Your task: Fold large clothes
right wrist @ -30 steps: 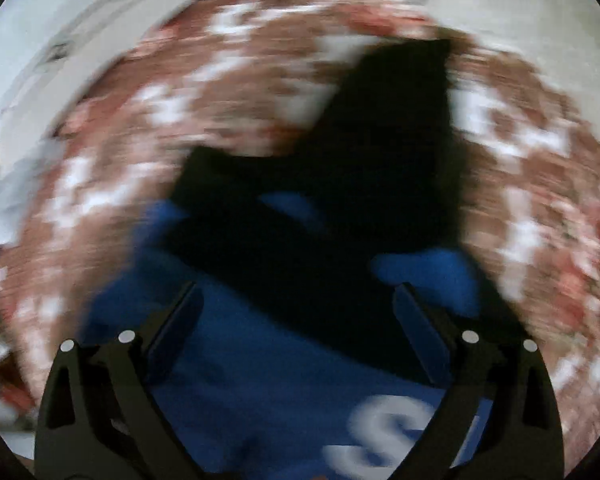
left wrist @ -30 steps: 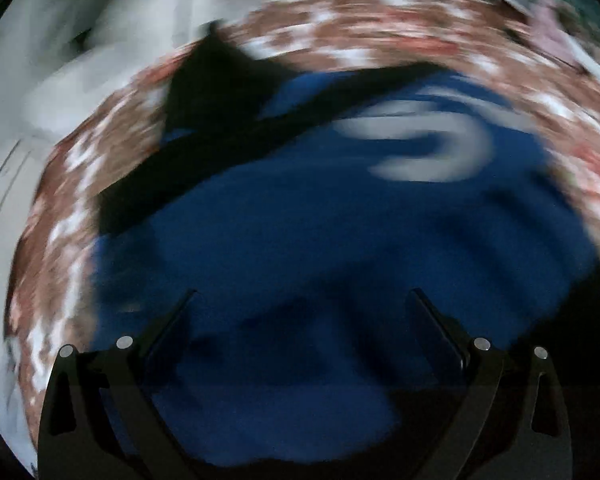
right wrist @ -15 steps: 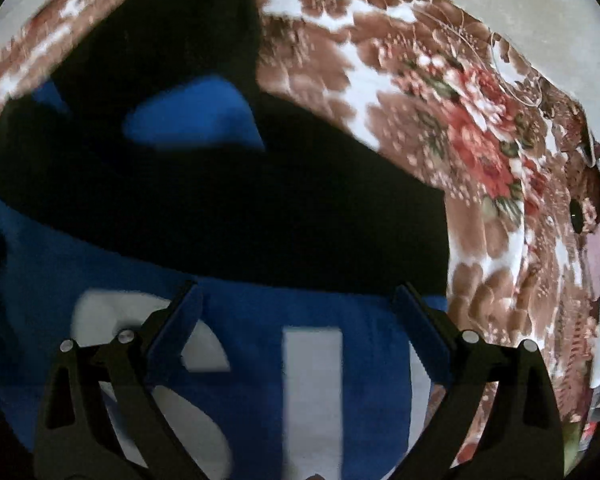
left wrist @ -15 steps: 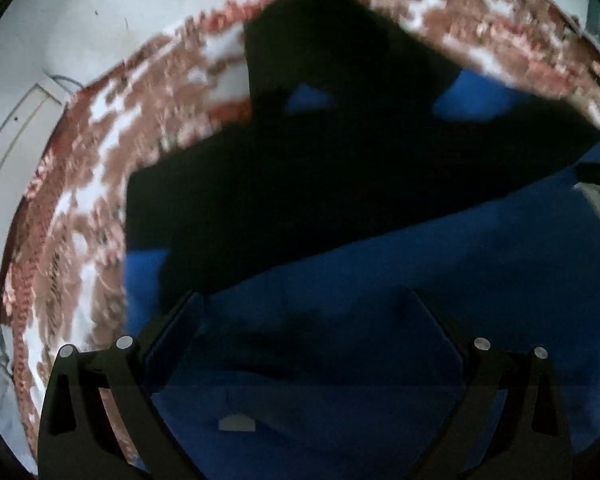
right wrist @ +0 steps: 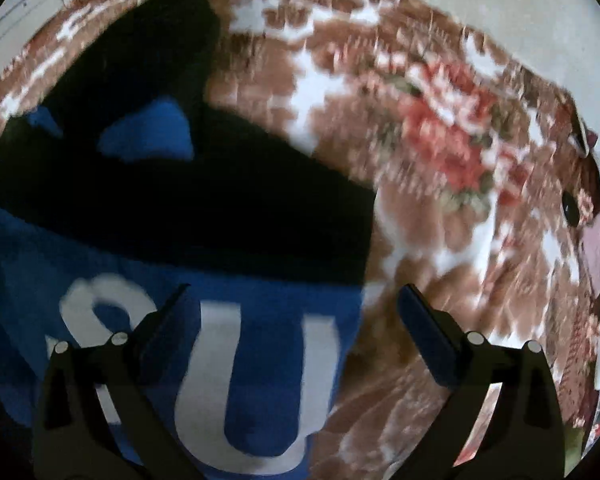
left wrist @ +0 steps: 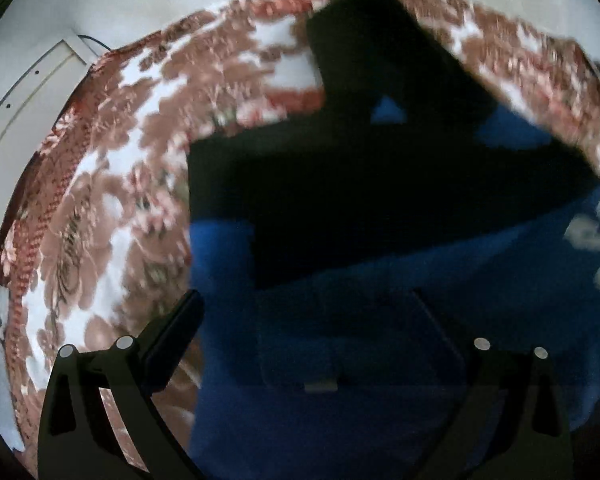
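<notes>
- The blue sweatshirt (left wrist: 380,340), with black sleeves and white lettering, lies flat on the floral blanket (left wrist: 100,200).
- The left claw (left wrist: 312,336) is spread wide and holds nothing; since half a second ago it has slid left, so its left finger now sits past the sweatshirt's edge over the blanket.
- The right claw (right wrist: 296,320) also gapes empty; it has shifted right, its right finger now over blanket, the white letters (right wrist: 204,360) under its left finger.
</notes>
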